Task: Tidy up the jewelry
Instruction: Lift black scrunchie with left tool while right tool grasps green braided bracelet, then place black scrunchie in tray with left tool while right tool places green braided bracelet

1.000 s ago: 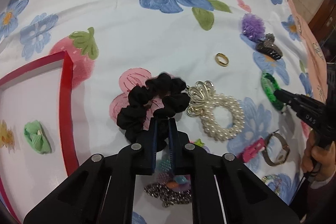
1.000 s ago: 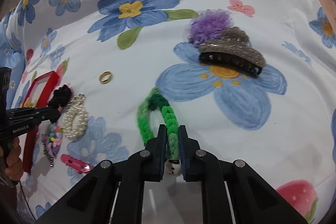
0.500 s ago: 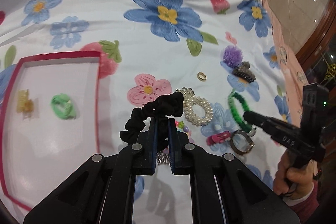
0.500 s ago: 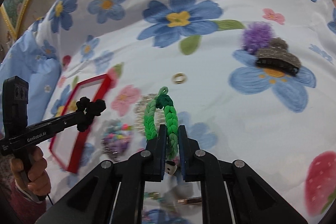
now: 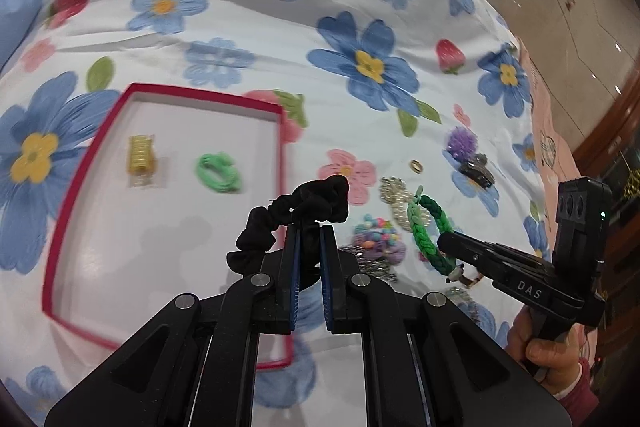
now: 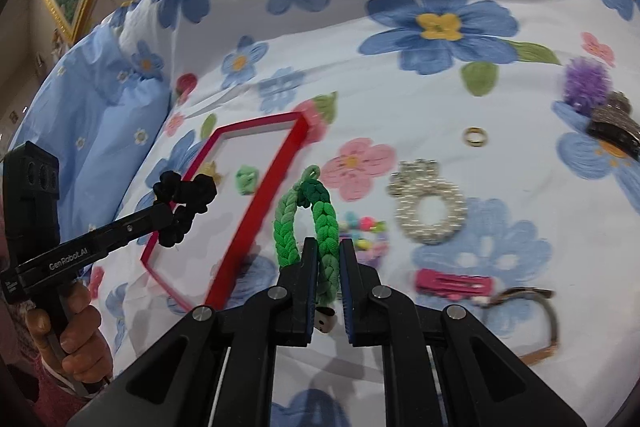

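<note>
My left gripper point(image 5: 307, 231) is shut on a black scrunchie point(image 5: 296, 215) and holds it in the air over the right side of a red-rimmed white tray point(image 5: 84, 163); it also shows in the right wrist view point(image 6: 164, 213). The tray holds a gold claw clip point(image 5: 141, 155) and a light green scrunchie point(image 5: 218, 173). My right gripper point(image 6: 328, 247) is shut on a green braided bracelet point(image 6: 308, 223), lifted just right of the tray's red rim point(image 6: 260, 207); this gripper shows in the left wrist view point(image 5: 444, 243).
On the floral bedsheet lie a pearl scrunchie point(image 6: 430, 207), gold ring point(image 6: 475, 137), pink hair clip point(image 6: 454, 283), watch point(image 6: 532, 315), bead bracelet point(image 6: 366, 231), black glitter claw clip point(image 6: 616, 127) and purple pompom point(image 6: 586, 83). A blue pillow point(image 6: 92, 107) lies far left.
Both grippers have lifted their items off the sheet and moved left towards the tray. The black scrunchie now hangs over the tray; the green bracelet is near its right rim.
</note>
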